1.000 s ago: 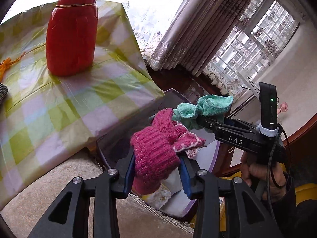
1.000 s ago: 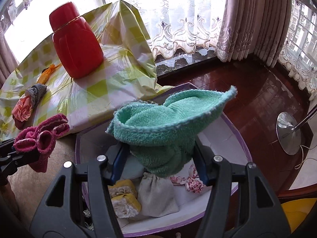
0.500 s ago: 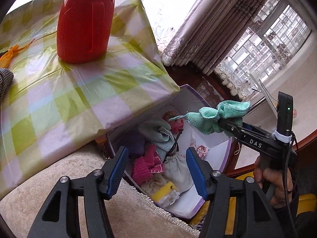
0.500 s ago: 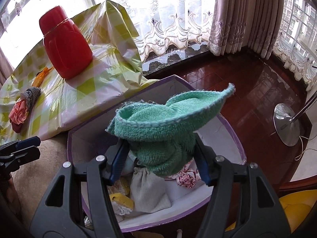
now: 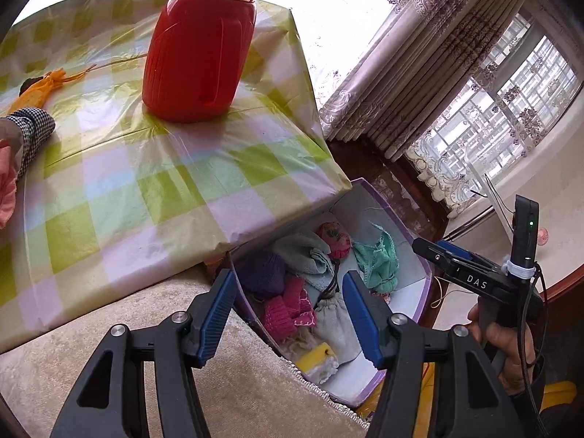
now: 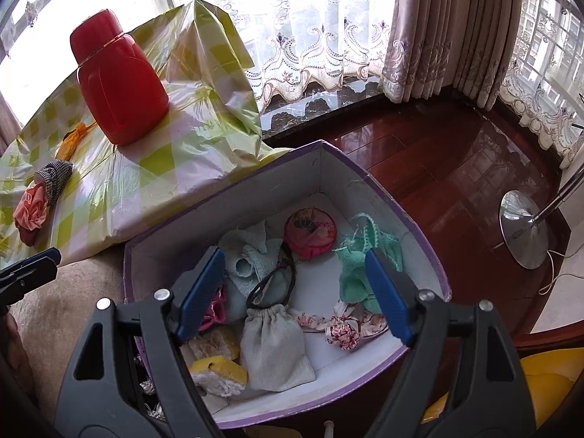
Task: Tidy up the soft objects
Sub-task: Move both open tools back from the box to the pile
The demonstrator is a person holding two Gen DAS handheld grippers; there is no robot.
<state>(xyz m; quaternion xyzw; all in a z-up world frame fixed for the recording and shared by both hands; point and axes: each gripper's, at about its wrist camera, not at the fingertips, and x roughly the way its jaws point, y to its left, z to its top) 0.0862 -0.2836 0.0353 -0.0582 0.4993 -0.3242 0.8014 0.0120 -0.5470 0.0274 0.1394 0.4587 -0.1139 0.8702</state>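
my right gripper jaws just spread wide with nothing in them, mint towel lying in the purple box right under my right-hand pad, left gripper half open, empty too

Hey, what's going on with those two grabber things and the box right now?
Left tongs open, empty. Right tongs just opened, green cloth dropped into purple box. Nothing blocking.

1. Tablecloth – glossy plastic film, creased.
2. Red jug – smooth, shiny plastic.
3. Box – matt cardboard.
4. Mint cloth – fuzzy knit.
5. Grey pouch – coarse woven fabric.
6. Floor – polished wood, reflective.
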